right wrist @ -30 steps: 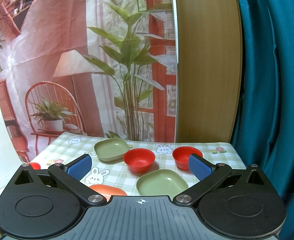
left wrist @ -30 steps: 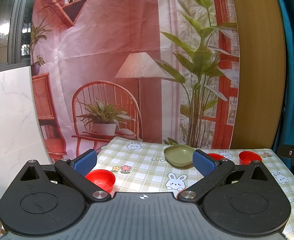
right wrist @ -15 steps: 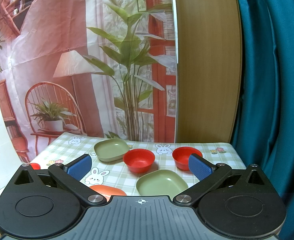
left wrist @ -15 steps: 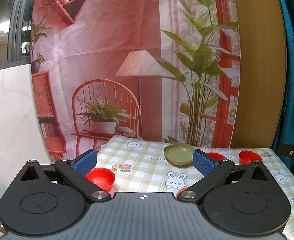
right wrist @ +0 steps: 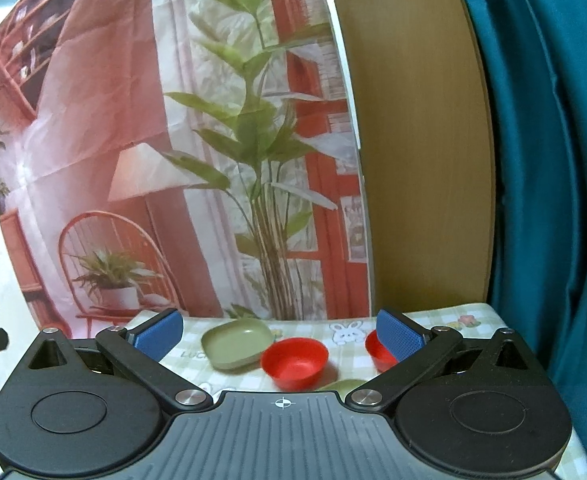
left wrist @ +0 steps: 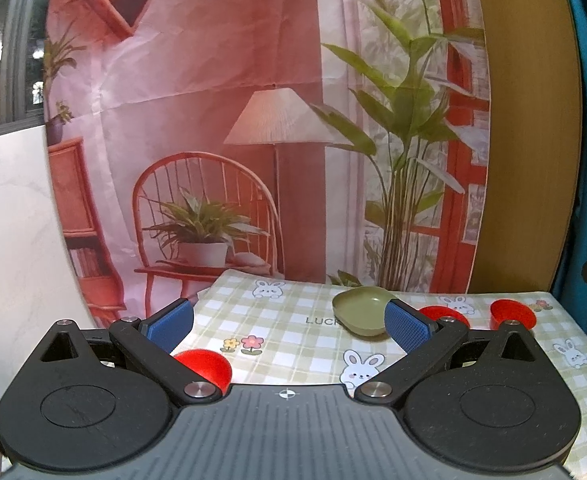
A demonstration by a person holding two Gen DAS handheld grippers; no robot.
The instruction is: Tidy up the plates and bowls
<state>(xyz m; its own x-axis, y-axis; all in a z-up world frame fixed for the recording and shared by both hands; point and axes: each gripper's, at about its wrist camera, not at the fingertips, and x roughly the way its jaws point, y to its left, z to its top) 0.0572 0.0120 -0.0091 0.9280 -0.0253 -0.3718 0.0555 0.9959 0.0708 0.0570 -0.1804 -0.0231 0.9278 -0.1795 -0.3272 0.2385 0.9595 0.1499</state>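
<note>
In the left wrist view my left gripper is open and empty above the checked tablecloth. A red bowl sits close behind its left finger. A green square plate lies at the far middle, with two more red bowls to its right. In the right wrist view my right gripper is open and empty. Ahead of it lie the green plate, a red bowl, another red bowl behind the right finger, and the rim of a second green plate.
A printed backdrop with a chair and plants hangs behind the table. A wooden panel and a teal curtain stand at the right. A white marble wall is on the left.
The right wrist view has tilted up and rolled, so the near green plate and an orange dish have dropped almost out of sight. The left view has barely shifted.
</note>
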